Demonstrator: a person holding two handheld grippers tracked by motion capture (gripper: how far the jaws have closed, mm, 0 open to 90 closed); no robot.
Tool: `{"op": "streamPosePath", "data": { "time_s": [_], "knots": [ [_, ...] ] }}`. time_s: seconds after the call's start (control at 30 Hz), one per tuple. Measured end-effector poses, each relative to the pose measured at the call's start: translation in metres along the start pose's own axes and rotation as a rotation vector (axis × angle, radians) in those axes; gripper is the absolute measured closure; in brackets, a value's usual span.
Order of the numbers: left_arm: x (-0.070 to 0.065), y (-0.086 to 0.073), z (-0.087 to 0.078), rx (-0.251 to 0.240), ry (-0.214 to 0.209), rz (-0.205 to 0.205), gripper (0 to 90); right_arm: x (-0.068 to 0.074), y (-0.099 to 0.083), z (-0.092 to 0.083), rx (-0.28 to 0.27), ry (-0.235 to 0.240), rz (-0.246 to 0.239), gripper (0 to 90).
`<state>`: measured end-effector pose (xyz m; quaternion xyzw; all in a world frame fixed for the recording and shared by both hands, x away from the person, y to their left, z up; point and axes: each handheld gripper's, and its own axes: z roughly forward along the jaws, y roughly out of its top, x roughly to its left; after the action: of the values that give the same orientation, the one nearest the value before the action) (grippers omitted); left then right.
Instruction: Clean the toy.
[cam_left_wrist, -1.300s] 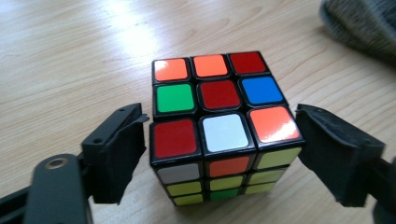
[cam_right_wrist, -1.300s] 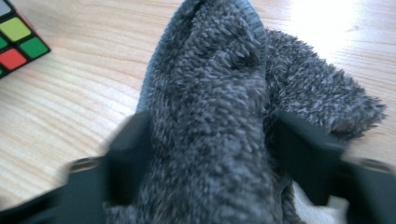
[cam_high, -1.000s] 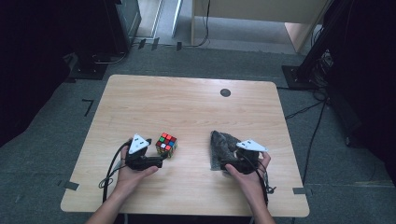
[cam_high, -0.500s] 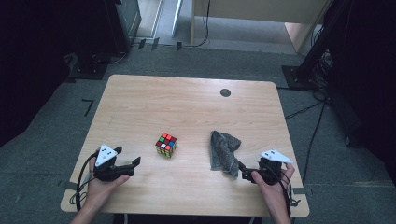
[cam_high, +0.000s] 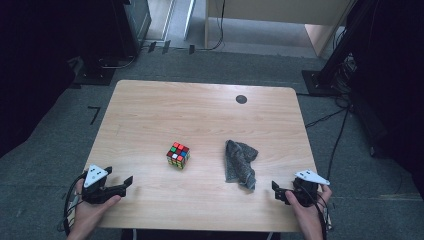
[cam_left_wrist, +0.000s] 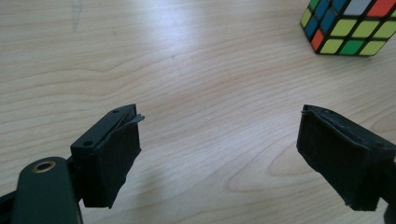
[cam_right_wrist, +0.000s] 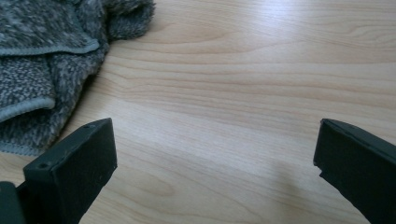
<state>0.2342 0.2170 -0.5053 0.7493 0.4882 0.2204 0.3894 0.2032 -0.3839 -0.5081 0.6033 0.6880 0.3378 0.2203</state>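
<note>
A person's black left gripper (cam_high: 129, 181) and right gripper (cam_high: 274, 188), jaws spread and empty, rest at the wooden table's (cam_high: 200, 115) near corners; multicoloured puzzle cube (cam_high: 178, 155) centre, crumpled grey fleece cloth (cam_high: 240, 162) right; approach each squarely, I'd judge.

On the table (cam_high: 150, 110): puzzle cube (cam_high: 178, 155) near the middle, cloth (cam_high: 240, 164) to its right, well apart. Left gripper (cam_high: 127, 182) at the near left corner, right gripper (cam_high: 275, 189) at the near right corner, just beside the cloth's near end. Small round disc (cam_high: 241, 99) near the far edge.
</note>
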Motion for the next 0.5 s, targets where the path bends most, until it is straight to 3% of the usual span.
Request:
{"op": "streamPosePath", "data": {
  "time_s": [0.17,0.27,0.5],
  "knots": [
    [0.002,-0.008,-0.002,0.028,0.044,0.025,13.5,-0.006,-0.005,0.000,0.012,-0.029,0.003,0.0],
    [0.002,-0.008,-0.001,0.034,0.047,0.018,13.7,-0.008,-0.008,0.002,0.028,-0.048,-0.006,0.0],
    [-0.002,-0.009,0.009,0.132,0.064,0.055,14.1,-0.007,-0.013,0.008,0.060,-0.075,-0.022,0.0]
  ]
}}
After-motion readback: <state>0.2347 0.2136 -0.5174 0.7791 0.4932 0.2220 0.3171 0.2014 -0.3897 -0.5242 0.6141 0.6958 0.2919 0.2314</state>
